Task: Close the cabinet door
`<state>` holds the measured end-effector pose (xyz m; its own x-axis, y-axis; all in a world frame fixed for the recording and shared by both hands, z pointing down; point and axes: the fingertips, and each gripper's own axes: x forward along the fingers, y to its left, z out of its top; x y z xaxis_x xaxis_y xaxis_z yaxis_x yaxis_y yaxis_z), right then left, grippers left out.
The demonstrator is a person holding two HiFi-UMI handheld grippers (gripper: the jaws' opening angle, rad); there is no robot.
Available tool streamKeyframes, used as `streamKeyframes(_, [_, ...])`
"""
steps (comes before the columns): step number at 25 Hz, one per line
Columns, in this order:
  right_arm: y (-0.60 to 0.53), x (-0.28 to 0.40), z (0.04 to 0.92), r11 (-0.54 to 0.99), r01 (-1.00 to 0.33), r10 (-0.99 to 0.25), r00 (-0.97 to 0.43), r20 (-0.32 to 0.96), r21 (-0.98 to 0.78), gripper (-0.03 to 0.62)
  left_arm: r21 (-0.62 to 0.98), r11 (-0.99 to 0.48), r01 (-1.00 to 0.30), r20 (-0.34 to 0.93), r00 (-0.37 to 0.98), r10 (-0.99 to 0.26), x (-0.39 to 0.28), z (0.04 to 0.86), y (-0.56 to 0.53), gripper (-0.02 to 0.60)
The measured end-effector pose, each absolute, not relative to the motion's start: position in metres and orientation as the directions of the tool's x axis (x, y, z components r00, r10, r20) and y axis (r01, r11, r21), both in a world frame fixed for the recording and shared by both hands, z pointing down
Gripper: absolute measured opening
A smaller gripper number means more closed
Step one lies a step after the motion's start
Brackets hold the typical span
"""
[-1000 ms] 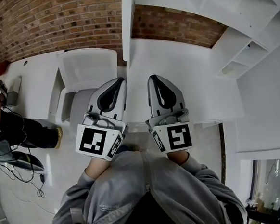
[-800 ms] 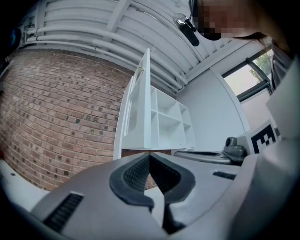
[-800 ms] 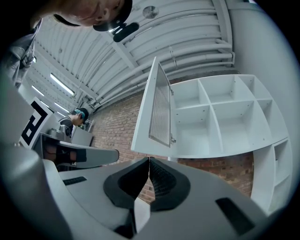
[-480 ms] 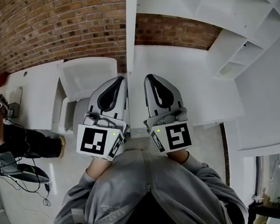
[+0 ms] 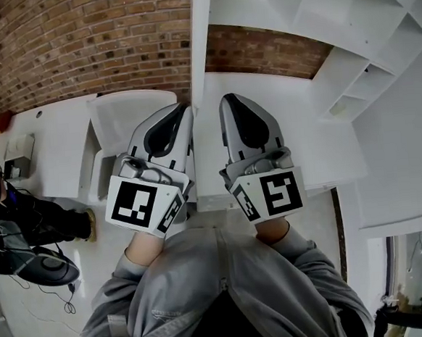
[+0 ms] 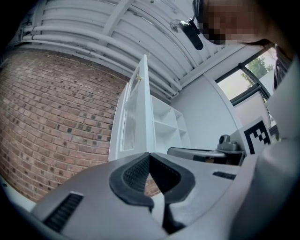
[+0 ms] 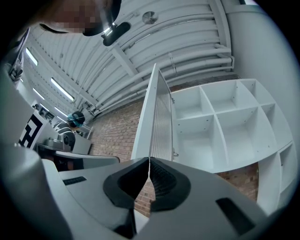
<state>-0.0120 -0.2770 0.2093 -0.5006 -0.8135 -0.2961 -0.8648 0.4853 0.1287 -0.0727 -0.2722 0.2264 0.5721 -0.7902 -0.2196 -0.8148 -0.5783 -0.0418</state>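
I have both tools held side by side in front of my chest, and neither one is touching anything. The left gripper [image 5: 184, 109] has its jaws pressed together with nothing between them, which its own camera confirms [image 6: 149, 156]. The right gripper [image 5: 227, 99] is the same, its dark ribbed pads meeting at the tips on nothing [image 7: 149, 161]. The cabinet door [image 5: 199, 34] stands wide open and edge-on to me. From the head view it shows only as a thin white strip running down from the top of the frame. It ends just beyond the two gripper tips, roughly in line with the gap between them. In the left gripper view I see its outer face [image 6: 133, 112], a tall white frame around a panel of fine vertical ribs. A small pale fitting sits near its upper edge, but I cannot make out what it is. In the right gripper view the door [image 7: 158, 126] rises straight above the closed jaws, and its ribbed inner panel faces the cabinet [image 7: 220, 122]. Small metal fittings sit along the side where the door meets the carcass. The cabinet itself is white, with open square compartments, and it hangs to the right of the door against a brick wall [image 5: 77, 44].
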Motion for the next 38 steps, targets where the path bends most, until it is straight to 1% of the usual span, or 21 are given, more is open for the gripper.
streamKeyframes(6, [-0.28, -0.012, 0.18, 0.506, -0.854, -0.793, -0.516, -0.324, 0.122, 0.029, -0.054, -0.591, -0.805, -0.234, 0.586, -0.776, -0.074, 0.208, -0.274, 0.006])
streamKeyframes(19, [-0.274, -0.025, 0.132, 0.541, -0.822, -0.74, -0.566, -0.364, 0.18, 0.032, -0.112, -0.59, -0.799, -0.267, 0.596, -0.757, -0.077, 0.166, -0.279, 0.006])
streamKeyframes(20, [-0.274, -0.027, 0.13, 0.546, -0.818, -0.736, -0.572, -0.362, 0.182, 0.038, -0.115, -0.59, -0.799, -0.267, 0.597, -0.757, -0.078, 0.165, -0.28, 0.006])
streamKeyframes(22, [-0.274, -0.03, 0.126, 0.554, -0.811, -0.729, -0.581, -0.361, 0.188, 0.079, -0.122, -0.588, -0.799, -0.269, 0.597, -0.756, -0.078, 0.161, -0.282, 0.006])
streamKeyframes(24, [-0.275, -0.033, 0.12, 0.559, -0.805, -0.722, -0.59, -0.361, 0.197, 0.101, -0.131, -0.587, -0.799, -0.276, 0.598, -0.753, -0.078, 0.156, -0.282, 0.006])
streamKeyframes(27, [-0.274, -0.038, 0.11, 0.565, -0.797, -0.709, -0.601, -0.37, 0.212, 0.109, -0.148, -0.582, -0.8, -0.283, 0.598, -0.75, -0.077, 0.15, -0.282, 0.006])
streamKeyframes(32, [-0.273, -0.045, 0.093, 0.573, -0.788, -0.688, -0.611, -0.39, 0.224, 0.142, -0.156, -0.577, -0.802, -0.295, 0.595, -0.747, -0.081, 0.144, -0.282, 0.006])
streamKeyframes(38, [-0.277, -0.048, 0.082, 0.572, -0.789, -0.688, -0.61, -0.393, 0.223, 0.158, -0.162, -0.57, -0.806, -0.303, 0.59, -0.748, -0.081, 0.139, -0.282, 0.006])
